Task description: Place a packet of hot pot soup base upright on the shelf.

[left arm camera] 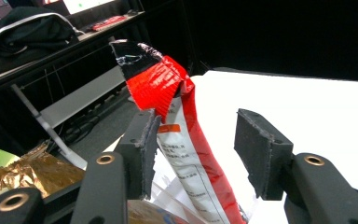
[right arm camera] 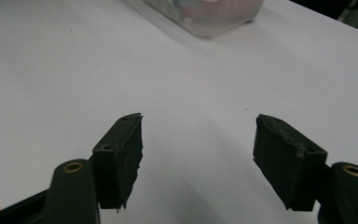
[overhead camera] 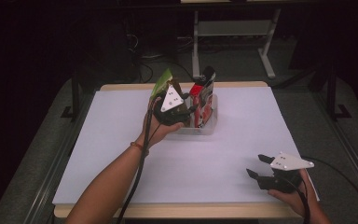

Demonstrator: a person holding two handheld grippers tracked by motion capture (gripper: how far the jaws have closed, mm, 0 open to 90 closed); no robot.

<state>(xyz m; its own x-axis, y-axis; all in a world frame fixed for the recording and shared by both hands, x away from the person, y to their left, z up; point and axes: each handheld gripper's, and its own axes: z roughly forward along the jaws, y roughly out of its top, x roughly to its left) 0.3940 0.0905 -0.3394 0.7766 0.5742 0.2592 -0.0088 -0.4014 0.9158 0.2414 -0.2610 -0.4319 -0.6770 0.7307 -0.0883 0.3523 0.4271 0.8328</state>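
Left gripper (left arm camera: pixel 193 154) held over clear bin (overhead camera: pixel 210 122) at table's far middle; jaws spread, red packet (left arm camera: pixel 193 140) standing between them, brushing left pad, not pinched. Packet's long axis near upright, leaning toward top left in left gripper view, black-and-red top above jaw tips. Green bag (overhead camera: pixel 164 83) seen beside it. Right gripper (overhead camera: pixel 262 166) kept low at near right corner of white table (overhead camera: pixel 121 154), jaws spread, nothing held, well apart from bin. Left judged nearer. Packet's white label print too small to be read.

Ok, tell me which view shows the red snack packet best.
The left gripper view: the red snack packet stands close up between the open jaws, print visible. The high view shows it small, in the clear bin. The right gripper view catches the bin's corner.
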